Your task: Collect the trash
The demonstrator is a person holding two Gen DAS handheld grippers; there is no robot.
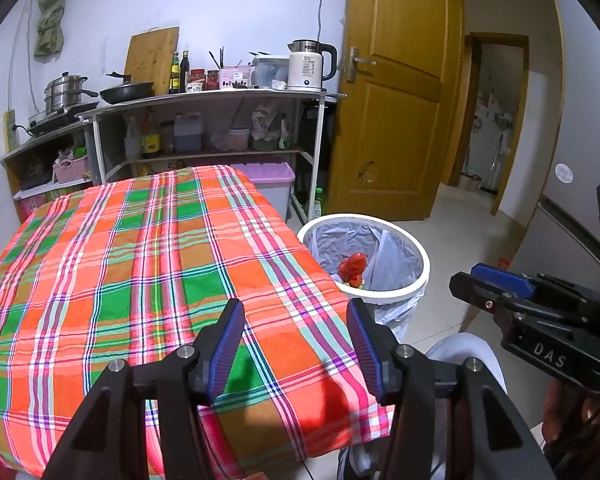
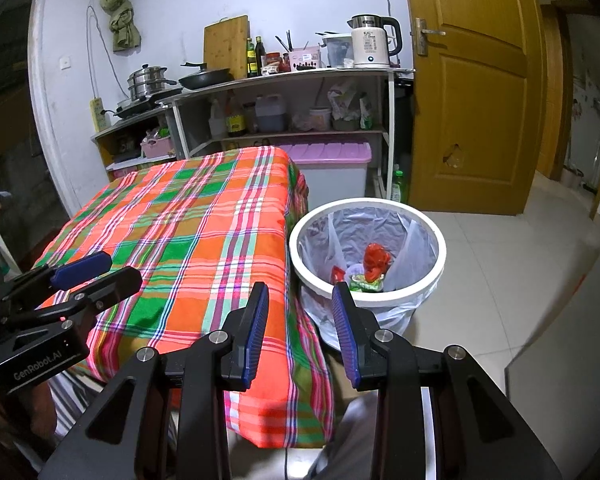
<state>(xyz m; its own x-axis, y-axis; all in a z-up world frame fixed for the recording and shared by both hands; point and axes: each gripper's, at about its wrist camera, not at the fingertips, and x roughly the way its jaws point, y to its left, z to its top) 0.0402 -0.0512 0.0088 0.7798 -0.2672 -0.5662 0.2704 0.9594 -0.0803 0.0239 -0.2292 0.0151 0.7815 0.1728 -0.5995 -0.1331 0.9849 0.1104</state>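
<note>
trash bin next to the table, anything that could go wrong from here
1. The trash bin stands close against the hanging tablecloth, so a gripper swinging toward it could snag the cloth and drag it.
2. The bin liner sags loosely inside the rim, and more trash might pull it down.
3. Both the left gripper and right gripper have empty jaws; no trash shows on the cloth, so a further grab may catch only fabric.

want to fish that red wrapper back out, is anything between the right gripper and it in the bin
Nothing visible blocks it. The right gripper is open and empty, and the red wrapper lies exposed on top in the open, lidless bin. Only the near rim and the plastic liner lie along the way.
</note>
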